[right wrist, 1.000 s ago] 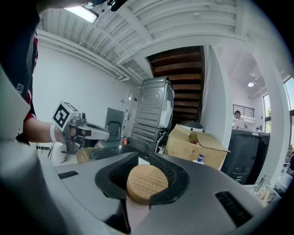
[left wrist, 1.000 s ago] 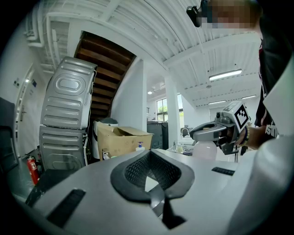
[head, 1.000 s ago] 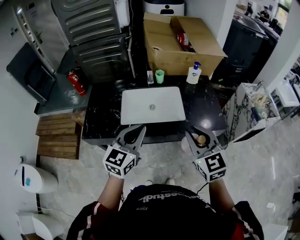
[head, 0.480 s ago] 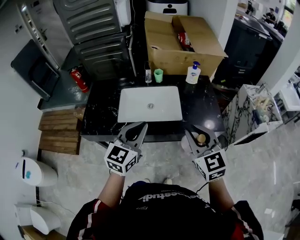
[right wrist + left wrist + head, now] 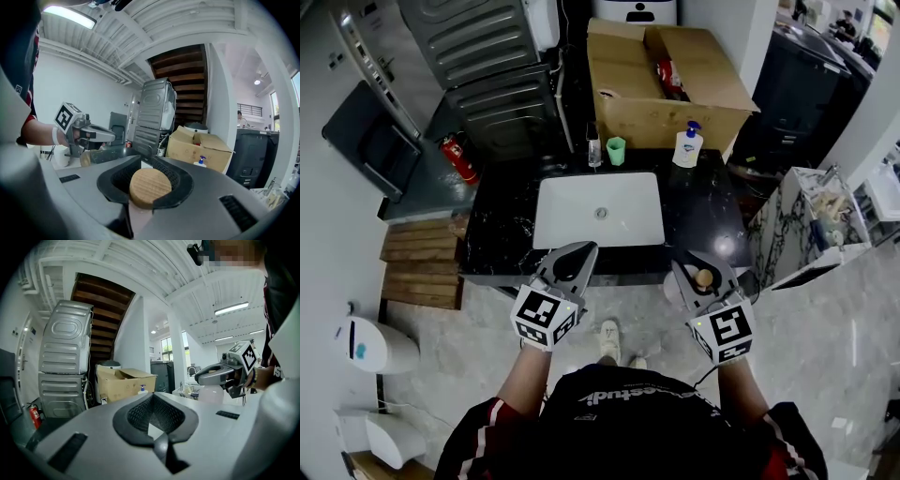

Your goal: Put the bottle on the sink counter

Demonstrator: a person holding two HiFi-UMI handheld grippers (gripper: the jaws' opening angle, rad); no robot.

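Note:
My right gripper is shut on the bottle, whose round wooden cap shows between the jaws. In the right gripper view the cap fills the space between the pads. The bottle's pale body hangs under that gripper in the left gripper view. My left gripper is shut with nothing in it. Both grippers hover over the floor just in front of the black sink counter with its white basin.
A soap dispenser, a green cup and a small glass bottle stand behind the basin. An open cardboard box sits beyond them. Stacked machines and a fire extinguisher are at left, a marble stand at right.
Both grippers have kept their hold and place in the view. The counter has shifted slightly in the frame, and a shoe now shows on the floor between the grippers.

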